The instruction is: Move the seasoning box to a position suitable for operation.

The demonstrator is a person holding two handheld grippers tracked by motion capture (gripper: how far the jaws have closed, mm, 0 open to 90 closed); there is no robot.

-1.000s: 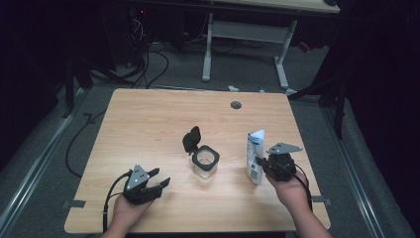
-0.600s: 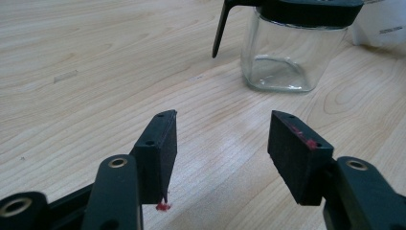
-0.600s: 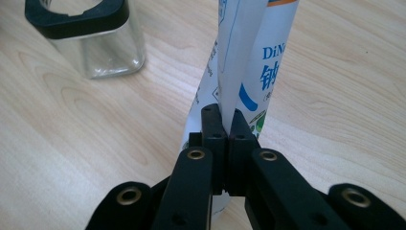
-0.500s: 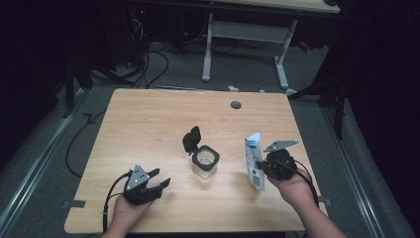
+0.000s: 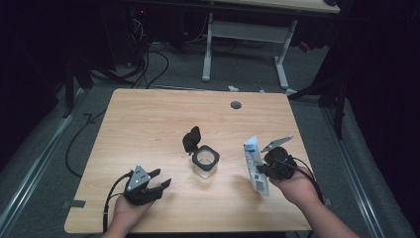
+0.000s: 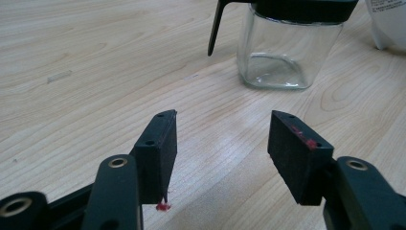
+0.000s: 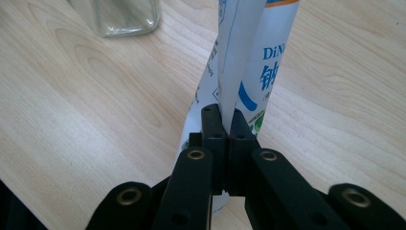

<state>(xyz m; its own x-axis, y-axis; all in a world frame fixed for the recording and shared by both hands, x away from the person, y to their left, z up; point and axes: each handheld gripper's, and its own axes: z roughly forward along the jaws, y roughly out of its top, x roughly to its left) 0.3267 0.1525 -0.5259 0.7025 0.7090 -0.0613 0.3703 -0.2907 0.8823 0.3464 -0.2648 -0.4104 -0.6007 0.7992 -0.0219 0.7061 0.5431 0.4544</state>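
A square clear glass jar (image 5: 205,163) with a black rim stands mid-table, its black flip lid (image 5: 191,139) swung open to the back left. The jar (image 6: 282,45) looks empty in the left gripper view. My right gripper (image 5: 261,171) is shut on the edge of a white and blue pouch (image 5: 255,163), held upright right of the jar; the pouch (image 7: 242,62) rises from between the jaws. My left gripper (image 5: 161,182) rests open near the front left, nothing between its pads (image 6: 158,153).
The wooden table (image 5: 148,124) has a round cable hole (image 5: 236,105) near its back edge. A second table's legs (image 5: 208,44) stand behind, with cables on the floor. The table's front edge lies close under both hands.
The right gripper has shifted slightly right and toward the front with the pouch, which tilts a little more. The left gripper has stayed in place.
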